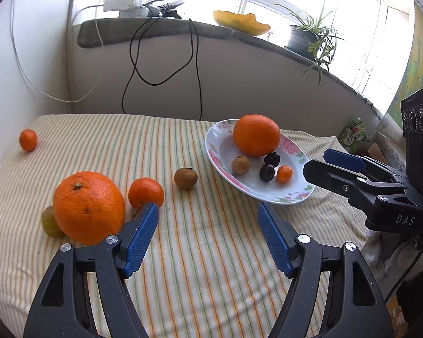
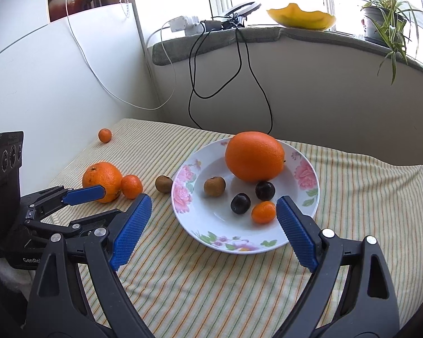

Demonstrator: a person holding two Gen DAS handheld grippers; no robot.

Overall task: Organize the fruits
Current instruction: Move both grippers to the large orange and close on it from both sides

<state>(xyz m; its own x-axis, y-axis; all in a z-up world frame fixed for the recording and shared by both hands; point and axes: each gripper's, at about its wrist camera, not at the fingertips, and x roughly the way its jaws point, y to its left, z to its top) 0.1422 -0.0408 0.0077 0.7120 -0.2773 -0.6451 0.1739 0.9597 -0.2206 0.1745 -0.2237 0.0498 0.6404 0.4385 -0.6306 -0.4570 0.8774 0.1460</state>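
Two claws hang wide and empty over the striped cloth (image 2: pixel 352 174): the left claw (image 1: pixel 207 217) beside a big orange (image 1: pixel 88 207), the right claw (image 2: pixel 213 208) at the flowered plate (image 2: pixel 189 211). The plate holds another orange (image 2: pixel 254 156), two dark plums (image 2: pixel 265 190), a brown fruit (image 2: pixel 214 186) and a mandarin (image 2: pixel 263 211). Loose on the cloth lie two mandarins (image 1: pixel 146 193), a brown fruit (image 1: pixel 185 178) and something greenish (image 1: pixel 49 221), perhaps a grape.

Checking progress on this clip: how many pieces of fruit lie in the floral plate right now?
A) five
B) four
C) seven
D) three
A: the floral plate holds a large orange, a brown fruit, two dark plums and a small tangerine.
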